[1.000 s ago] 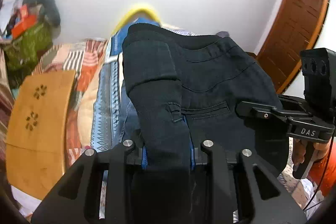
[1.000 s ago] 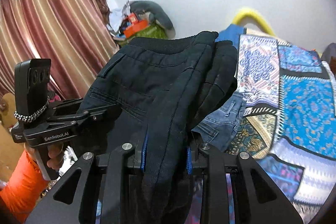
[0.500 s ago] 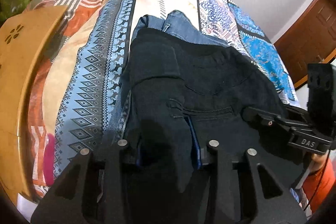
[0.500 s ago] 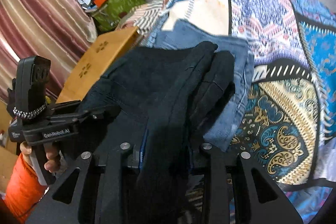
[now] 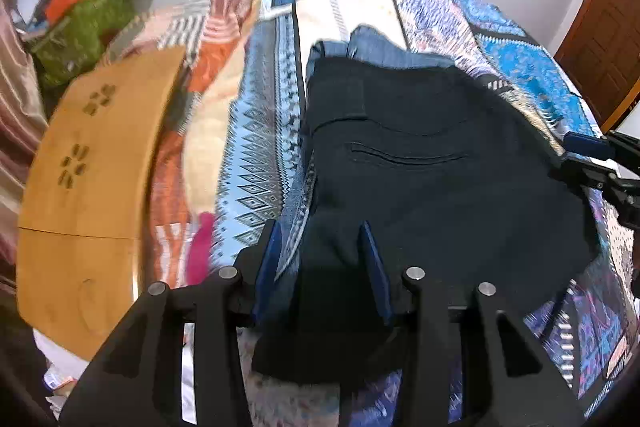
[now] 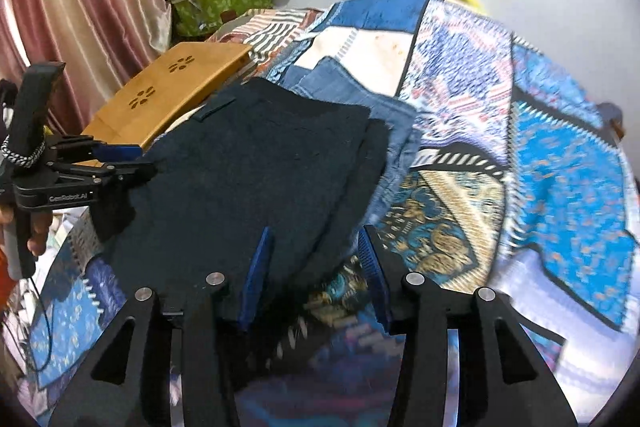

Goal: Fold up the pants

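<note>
— Tongs, left (image 5: 320, 247): jaws spread, blue pads either side of the near hem of the black pants (image 5: 420, 167), cloth slack between them, nothing pinched. Tongs, right (image 6: 312, 251): likewise spread, the pants' near right corner lying loose in the gap.

— Item location?

— Black pants: folded into a flat packet, waistband at the far end, a welt pocket facing up. Laid on the patchwork bedspread (image 5: 264, 131), partly covering a folded pair of blue jeans (image 6: 360, 95) whose far edge shows beyond the waistband. By the look of it, stacked there on purpose, as a pile of finished garments.

— Why both tongs parted at the near edge?

— Judged a release: the packet rests on its own weight, so no grip is needed. Each tool sits at a near corner, presumably the hold points for carrying it level.

— Other entries?

— Wooden lap table (image 5: 88, 163), left of the bedspread; green bag (image 6: 220, 3) with clutter behind it, by the wall.

— Condition?

— Fold looks complete; edges roughly square, right side doubled and slightly stepped.
</note>
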A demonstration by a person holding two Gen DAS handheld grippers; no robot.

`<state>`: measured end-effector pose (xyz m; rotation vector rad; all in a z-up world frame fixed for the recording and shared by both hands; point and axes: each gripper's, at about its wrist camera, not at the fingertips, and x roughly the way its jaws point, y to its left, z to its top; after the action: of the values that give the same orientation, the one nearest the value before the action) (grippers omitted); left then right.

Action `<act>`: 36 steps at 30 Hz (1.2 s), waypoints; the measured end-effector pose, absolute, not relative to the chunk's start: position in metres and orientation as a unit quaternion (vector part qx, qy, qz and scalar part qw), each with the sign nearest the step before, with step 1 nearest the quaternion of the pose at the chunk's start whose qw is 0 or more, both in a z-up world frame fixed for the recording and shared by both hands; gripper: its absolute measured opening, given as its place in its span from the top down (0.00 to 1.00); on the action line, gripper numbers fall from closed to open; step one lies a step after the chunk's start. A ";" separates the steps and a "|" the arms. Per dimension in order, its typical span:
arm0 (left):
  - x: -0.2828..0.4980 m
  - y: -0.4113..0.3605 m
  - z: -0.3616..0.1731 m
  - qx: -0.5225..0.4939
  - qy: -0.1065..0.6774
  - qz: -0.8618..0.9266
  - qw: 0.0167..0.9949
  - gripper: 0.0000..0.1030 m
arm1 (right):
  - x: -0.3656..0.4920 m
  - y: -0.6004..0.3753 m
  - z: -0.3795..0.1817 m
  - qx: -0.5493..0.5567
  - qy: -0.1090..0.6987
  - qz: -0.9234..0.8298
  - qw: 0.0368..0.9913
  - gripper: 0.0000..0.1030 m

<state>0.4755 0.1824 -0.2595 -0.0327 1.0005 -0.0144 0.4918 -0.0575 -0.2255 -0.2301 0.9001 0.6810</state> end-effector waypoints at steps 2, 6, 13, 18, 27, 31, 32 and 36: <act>0.463 0.176 -0.244 -0.003 0.464 -0.003 0.886 0.59 | 0.483 -0.062 -0.214 -0.110 0.419 0.318 0.843 0.60; 0.431 0.162 -0.197 0.004 0.416 -0.003 0.909 0.59 | 0.465 -0.063 -0.185 -0.105 0.389 0.317 0.859 0.60; 0.367 0.141 -0.118 -0.014 0.329 -0.002 0.944 0.59 | 0.412 -0.073 -0.120 -0.082 0.315 0.325 0.888 0.59; 0.306 0.123 -0.069 -0.013 0.266 -0.003 0.964 0.59 | 0.358 -0.081 -0.074 -0.073 0.249 0.338 0.905 0.60; 0.196 0.080 -0.017 0.018 0.161 -0.007 0.987 0.59 | 0.255 -0.095 -0.030 -0.066 0.147 0.361 0.919 0.60; 0.162 0.070 -0.010 0.015 0.137 -0.003 0.990 0.59 | 0.225 -0.098 -0.030 -0.053 0.125 0.359 0.923 0.60; 0.154 0.069 -0.010 0.012 0.134 -0.007 0.991 0.59 | 0.219 -0.099 -0.030 -0.047 0.122 0.357 0.925 0.60; 0.133 0.064 -0.014 0.007 0.132 -0.004 0.991 0.47 | 0.203 -0.104 -0.033 -0.021 0.120 0.355 0.927 0.52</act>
<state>0.1331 0.0636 -0.0142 0.0148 0.2645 -0.0075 0.2031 -0.1037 -0.0335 -0.0430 0.2456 0.7277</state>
